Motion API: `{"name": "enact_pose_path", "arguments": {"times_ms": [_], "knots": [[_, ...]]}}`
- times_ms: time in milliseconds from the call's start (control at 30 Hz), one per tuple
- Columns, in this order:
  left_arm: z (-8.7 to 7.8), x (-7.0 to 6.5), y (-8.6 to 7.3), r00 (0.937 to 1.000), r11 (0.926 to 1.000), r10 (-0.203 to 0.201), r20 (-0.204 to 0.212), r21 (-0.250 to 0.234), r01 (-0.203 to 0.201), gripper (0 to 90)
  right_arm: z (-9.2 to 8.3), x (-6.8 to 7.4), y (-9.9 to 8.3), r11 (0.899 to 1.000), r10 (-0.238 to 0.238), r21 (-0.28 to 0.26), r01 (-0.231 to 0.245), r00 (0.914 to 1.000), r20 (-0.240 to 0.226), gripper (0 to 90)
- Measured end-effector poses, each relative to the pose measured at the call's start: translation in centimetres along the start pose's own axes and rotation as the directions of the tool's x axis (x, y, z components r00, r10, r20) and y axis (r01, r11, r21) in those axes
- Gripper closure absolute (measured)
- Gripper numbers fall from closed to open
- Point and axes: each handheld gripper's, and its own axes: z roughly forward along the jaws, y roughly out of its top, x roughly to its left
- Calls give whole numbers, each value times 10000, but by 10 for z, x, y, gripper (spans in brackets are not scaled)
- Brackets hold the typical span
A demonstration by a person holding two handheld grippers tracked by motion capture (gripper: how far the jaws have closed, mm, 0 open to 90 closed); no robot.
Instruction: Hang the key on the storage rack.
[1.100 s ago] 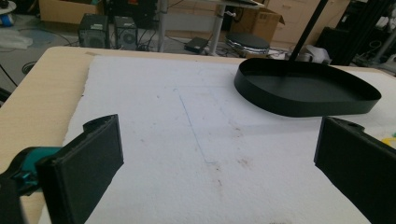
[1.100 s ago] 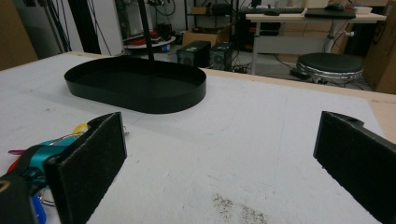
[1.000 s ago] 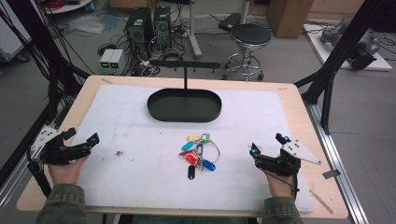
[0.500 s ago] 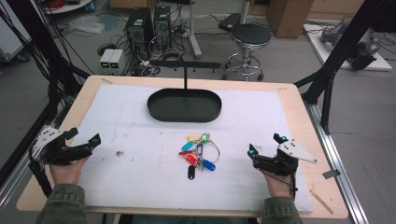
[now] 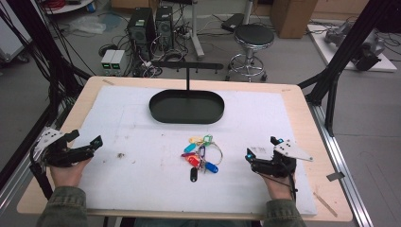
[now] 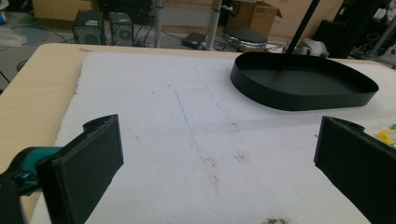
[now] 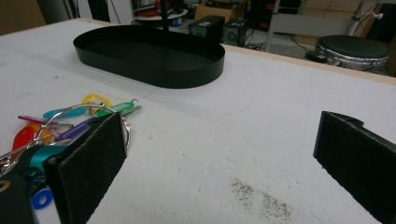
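A bunch of keys with coloured tags (image 5: 201,154) lies on the white mat, in front of a black oval tray (image 5: 187,107). My left gripper (image 5: 85,141) rests at the mat's left edge, open, with nothing between its jaws. It faces the tray (image 6: 303,85) across bare mat. My right gripper (image 5: 260,148) sits to the right of the keys, open and empty. In the right gripper view the keys (image 7: 70,122) lie just beyond its left jaw, with the tray (image 7: 149,52) farther off. A yellow tag (image 6: 387,136) peeks past the left gripper's right jaw.
A thin black post with a crossbar (image 5: 187,71) rises behind the tray. The white mat (image 5: 142,189) covers most of the wooden table (image 5: 326,156). Beyond the table stand a stool (image 5: 254,37) and computer cases (image 5: 151,23) on the floor.
Both grippers have edged slightly inward toward the middle of the table. The keys and tray have not moved.
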Motion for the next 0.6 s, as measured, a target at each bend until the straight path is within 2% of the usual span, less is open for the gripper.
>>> {"name": "enact_pose_path", "arguments": {"times_ms": [233, 333, 467, 600], "knots": [[0, 0, 0, 10000, 10000, 24, -45, 19, -24, 17, 10, 6, 1, 9987, -270, 418, 283, 9991, -321, 14], [-1, 0, 0, 10000, 10000, 55, -49, 23, -55, 17, 10, 6, 3, 9989, -137, 442, 156, 9990, -430, 14], [-1, -3, 0, 9999, 9998, 132, -51, 117, -131, 17, 17, 11, 10, 9961, -407, 745, 464, 9962, -766, 14], [-2, -3, 0, 9999, 9999, 133, -64, 95, -133, 17, 19, 15, 15, 9954, -639, 667, 692, 9948, -791, 15]]}}
